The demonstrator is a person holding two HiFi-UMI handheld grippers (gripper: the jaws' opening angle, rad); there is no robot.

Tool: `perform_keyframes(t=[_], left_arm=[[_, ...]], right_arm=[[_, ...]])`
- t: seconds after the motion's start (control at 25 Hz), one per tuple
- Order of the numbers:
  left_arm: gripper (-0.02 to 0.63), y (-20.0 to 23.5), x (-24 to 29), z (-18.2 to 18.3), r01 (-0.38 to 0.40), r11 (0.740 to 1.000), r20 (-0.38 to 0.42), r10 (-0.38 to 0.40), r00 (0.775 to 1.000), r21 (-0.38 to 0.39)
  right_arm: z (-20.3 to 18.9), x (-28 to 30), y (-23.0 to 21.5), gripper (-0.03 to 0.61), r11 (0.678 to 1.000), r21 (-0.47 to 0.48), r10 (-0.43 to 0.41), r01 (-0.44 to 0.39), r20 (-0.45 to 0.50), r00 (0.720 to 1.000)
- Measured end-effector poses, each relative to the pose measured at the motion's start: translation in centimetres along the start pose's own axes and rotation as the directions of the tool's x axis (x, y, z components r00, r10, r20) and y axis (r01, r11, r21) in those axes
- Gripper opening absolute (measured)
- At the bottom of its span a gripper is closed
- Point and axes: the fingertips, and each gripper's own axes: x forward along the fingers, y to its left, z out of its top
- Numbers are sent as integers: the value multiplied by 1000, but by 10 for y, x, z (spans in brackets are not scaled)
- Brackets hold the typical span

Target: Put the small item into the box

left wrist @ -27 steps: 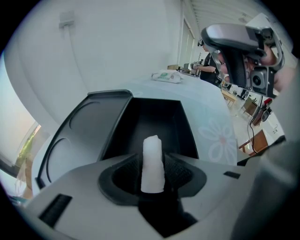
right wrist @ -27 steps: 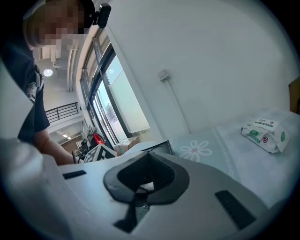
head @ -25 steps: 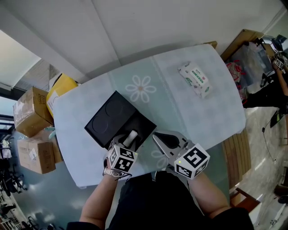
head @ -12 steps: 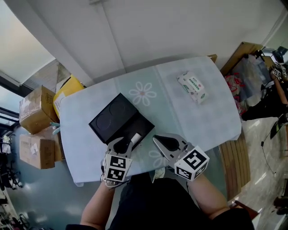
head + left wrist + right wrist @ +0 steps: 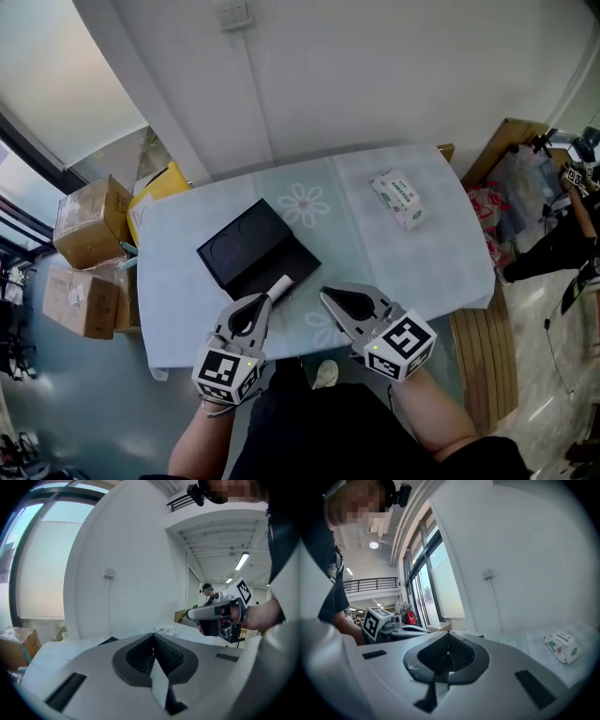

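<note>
A flat black box [image 5: 253, 248] lies open on the pale tablecloth. The small white item [image 5: 280, 285] rests in the box's near, darker half, at its front corner. My left gripper [image 5: 262, 302] hovers just short of the item and does not touch it. Its jaws are closing and meet at the tips [image 5: 153, 637], with nothing between them. My right gripper [image 5: 328, 298] hangs beside it over the table's near edge, shut and empty [image 5: 447, 637]. Each gripper shows in the other's view: the right gripper [image 5: 216, 616] and the left gripper [image 5: 386, 623].
A pack of tissues [image 5: 397, 198] lies at the table's far right corner, the same pack of tissues [image 5: 561, 647]. Cardboard boxes [image 5: 86, 223] and a yellow bag [image 5: 159, 187] stand on the floor to the left. A wooden bench [image 5: 476, 349] runs along the right. A white wall backs the table.
My left gripper has drawn back from the box toward me, leaving the white item in the box, and its jaws have closed. The right gripper has stayed put.
</note>
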Motion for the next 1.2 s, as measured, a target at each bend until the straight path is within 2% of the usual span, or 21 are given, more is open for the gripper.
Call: perform_keyframes(t=[0.12, 0.4, 0.6, 0.76, 0.96, 1.2], left_arm=[[9, -12, -25, 22, -15, 1000, 58, 14, 998, 13], [8, -32, -71, 50, -37, 999, 120, 34, 992, 25], [8, -33, -93, 52, -44, 999, 129, 40, 991, 26], [8, -35, -107, 45, -21, 1000, 120, 20, 993, 8], [8, -26, -125, 35, 3, 1000, 119, -5, 993, 13], [8, -16, -141, 34, 73, 997, 121, -75, 990, 18]], right_arm=[[8, -8, 13, 9, 1000, -22, 18, -18, 11, 1000], [22, -13, 49, 9, 996, -59, 75, -73, 30, 997], [26, -6, 79, 9, 990, -82, 117, -114, 30, 993], [19, 3, 97, 9, 988, -79, 135, -133, 22, 991], [7, 15, 120, 9, 989, -73, 125, -125, 1, 992], [6, 23, 144, 9, 996, -68, 67, -66, 4, 998]])
